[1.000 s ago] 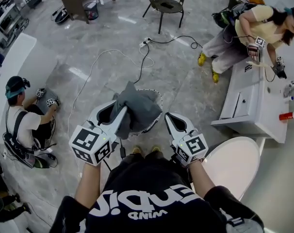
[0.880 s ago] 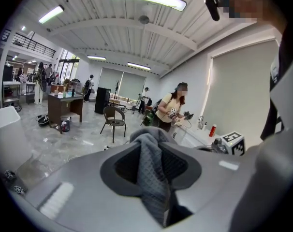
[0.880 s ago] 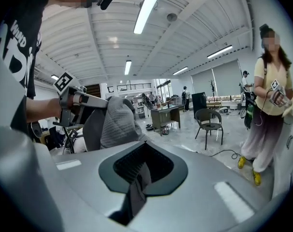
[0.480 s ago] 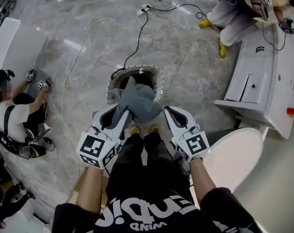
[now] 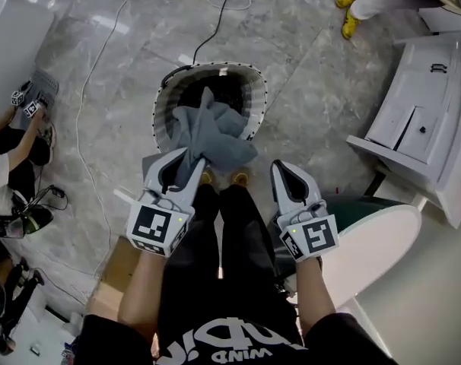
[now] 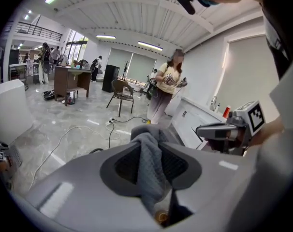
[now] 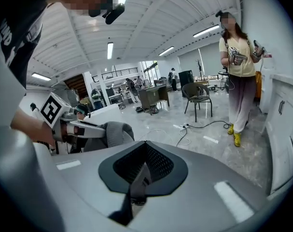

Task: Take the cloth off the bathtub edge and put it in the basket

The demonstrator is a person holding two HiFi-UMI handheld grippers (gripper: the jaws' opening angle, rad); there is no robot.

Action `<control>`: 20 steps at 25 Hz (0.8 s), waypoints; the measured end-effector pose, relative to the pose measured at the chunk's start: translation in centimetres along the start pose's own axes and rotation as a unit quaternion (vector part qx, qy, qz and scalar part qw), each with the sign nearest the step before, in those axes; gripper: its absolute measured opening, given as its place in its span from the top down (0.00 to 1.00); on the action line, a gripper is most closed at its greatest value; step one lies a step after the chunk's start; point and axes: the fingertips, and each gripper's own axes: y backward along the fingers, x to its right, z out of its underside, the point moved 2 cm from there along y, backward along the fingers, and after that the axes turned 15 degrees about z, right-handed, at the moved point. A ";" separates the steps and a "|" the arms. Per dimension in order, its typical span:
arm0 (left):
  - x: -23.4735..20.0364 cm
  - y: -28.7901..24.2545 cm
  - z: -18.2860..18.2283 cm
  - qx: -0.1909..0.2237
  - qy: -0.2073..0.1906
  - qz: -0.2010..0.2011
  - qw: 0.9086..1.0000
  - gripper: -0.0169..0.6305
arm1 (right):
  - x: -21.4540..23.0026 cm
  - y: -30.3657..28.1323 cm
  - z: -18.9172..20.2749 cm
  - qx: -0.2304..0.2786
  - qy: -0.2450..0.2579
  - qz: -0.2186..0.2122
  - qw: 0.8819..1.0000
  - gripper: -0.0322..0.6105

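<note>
A grey cloth hangs from my left gripper, whose jaws are shut on its gathered end. In the left gripper view the cloth is bunched between the jaws and spills out over the tips. It hangs right over the open mouth of the round basket, which stands on the marble floor in front of my feet; its lower folds reach the near rim. My right gripper is beside it to the right, shut and empty. The right gripper view shows the cloth at the left.
A white cabinet stands at the right, and a white rounded tub edge is close under my right arm. Cables run over the floor beyond the basket. A crouching person is at the left, another person's yellow shoes at top right.
The view has tipped down and closed in on the basket. The cloth first hid the basket; now it hangs over the open mouth, still in the left gripper. The right gripper stays alongside.
</note>
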 end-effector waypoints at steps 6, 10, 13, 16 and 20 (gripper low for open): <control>-2.1 -2.7 5.3 -0.010 0.026 -0.019 0.999 0.83 | 0.3 -1.2 4.1 -0.028 -0.016 0.005 0.999 0.94; -2.9 -3.7 6.8 -0.013 0.033 -0.023 0.999 0.83 | 0.2 -1.3 5.7 -0.042 -0.019 0.005 0.999 0.94; -3.6 -4.1 7.5 -0.011 0.037 -0.031 0.999 0.83 | 0.1 -1.4 6.6 -0.049 -0.017 0.000 0.999 0.94; -4.2 -4.1 8.5 -0.016 0.040 -0.040 0.998 0.83 | 0.2 -1.5 7.5 -0.054 -0.019 0.002 0.998 0.94; -5.2 -3.8 9.0 -0.010 0.046 -0.059 0.997 0.82 | 0.0 -1.7 7.9 -0.058 -0.020 0.001 0.998 0.94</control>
